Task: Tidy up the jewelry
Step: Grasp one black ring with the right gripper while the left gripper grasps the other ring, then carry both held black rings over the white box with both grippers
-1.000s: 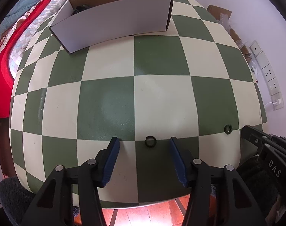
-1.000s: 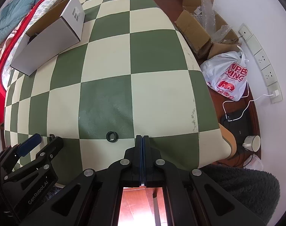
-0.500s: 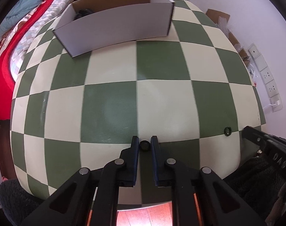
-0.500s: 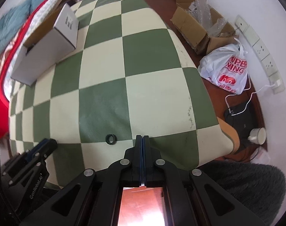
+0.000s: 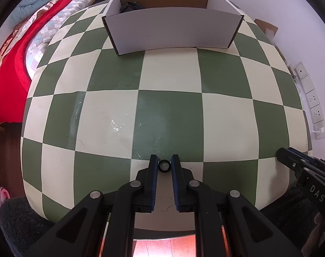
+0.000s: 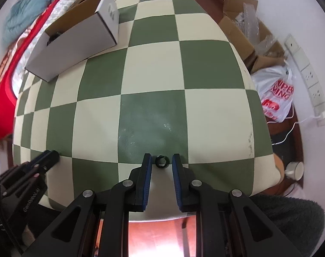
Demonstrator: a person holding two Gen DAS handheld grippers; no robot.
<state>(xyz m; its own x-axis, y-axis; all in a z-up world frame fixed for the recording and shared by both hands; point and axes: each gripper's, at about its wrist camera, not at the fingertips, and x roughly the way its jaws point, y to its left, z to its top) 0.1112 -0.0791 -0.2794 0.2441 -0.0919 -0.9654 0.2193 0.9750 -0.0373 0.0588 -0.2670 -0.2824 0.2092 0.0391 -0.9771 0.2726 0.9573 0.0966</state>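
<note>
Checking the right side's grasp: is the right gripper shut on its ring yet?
Not yet. The right gripper is open: gaps show between both blue pads and the ring.

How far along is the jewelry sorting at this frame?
Done: something dark lies in the open white cardboard box; I cannot tell what it is. In hand: the left gripper has its jaws shut on a small black ring; the right gripper stands open around a second black ring on the green-and-cream checkered table. Left: both rings into the box.
</note>
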